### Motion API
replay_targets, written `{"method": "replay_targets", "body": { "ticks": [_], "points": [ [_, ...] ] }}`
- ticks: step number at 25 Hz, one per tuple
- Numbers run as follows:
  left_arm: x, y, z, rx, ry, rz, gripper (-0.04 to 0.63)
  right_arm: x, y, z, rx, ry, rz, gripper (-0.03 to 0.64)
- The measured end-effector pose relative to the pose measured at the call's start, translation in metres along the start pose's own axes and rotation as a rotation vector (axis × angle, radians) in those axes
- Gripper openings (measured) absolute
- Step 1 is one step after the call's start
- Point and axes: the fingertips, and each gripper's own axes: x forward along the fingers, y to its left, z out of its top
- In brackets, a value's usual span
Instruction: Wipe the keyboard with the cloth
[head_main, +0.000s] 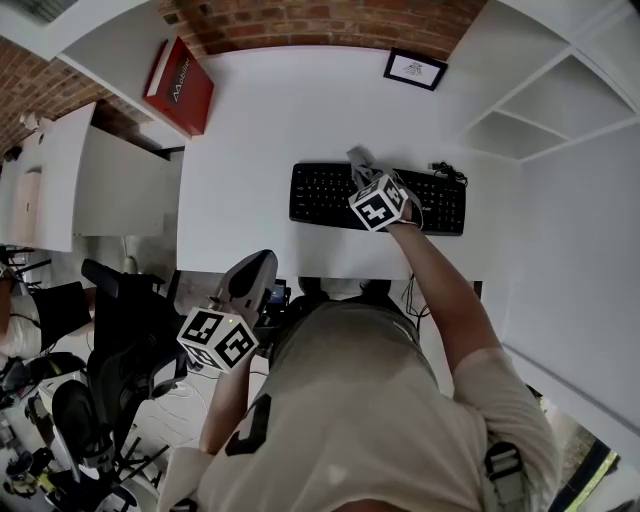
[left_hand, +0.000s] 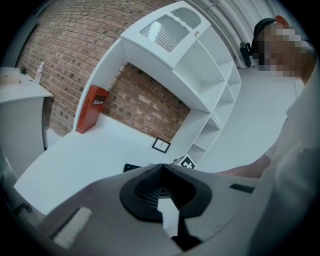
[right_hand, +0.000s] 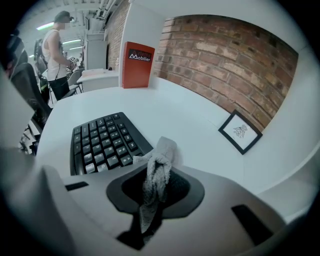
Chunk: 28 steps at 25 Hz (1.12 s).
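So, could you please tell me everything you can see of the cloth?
The cloth is a small grey piece of soft, nubbly fabric, like terry, bunched into a twisted wad. The right gripper is shut on it: one crumpled end pokes out past the jaws and a strip trails back between them. It is held over the far edge of the black keyboard on the white desk; whether it touches the keys cannot be told.

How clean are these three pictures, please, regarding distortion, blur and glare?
Head view: fisheye bows the white desk; lighting even, no glare. Left gripper view: black vignetted corners, shelves curved. Right gripper view: cloth and keyboard sharp, brick wall bent.
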Motion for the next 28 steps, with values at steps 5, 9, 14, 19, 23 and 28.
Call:
{"method": "replay_targets", "body": {
  "ticks": [5, 9, 14, 19, 23, 28],
  "points": [
    [0.012, -0.018, -0.001, 0.014, 0.009, -0.018, 0.003, -0.005, -0.012, -0.016, 0.014, -0.001, 0.001, 0.035],
    [0.019, -0.029, -0.003, 0.028, 0.022, -0.031, 0.003, -0.010, -0.021, -0.025, 0.041, -0.006, -0.004, 0.035],
    [0.026, -0.040, -0.004, 0.043, 0.036, -0.046, 0.003, -0.014, -0.026, -0.031, 0.072, -0.016, 0.006, 0.035],
    [0.031, -0.049, -0.005, 0.054, 0.037, -0.054, 0.003, -0.019, -0.035, -0.043, 0.039, -0.001, -0.023, 0.035],
    [0.037, -0.054, -0.009, 0.051, 0.041, -0.060, 0.003, -0.023, -0.047, -0.058, 0.042, 0.013, -0.037, 0.035],
    [0.043, -0.061, -0.010, 0.055, 0.042, -0.072, 0.003, -0.029, -0.059, -0.073, 0.042, 0.028, -0.060, 0.035]
  ]
}}
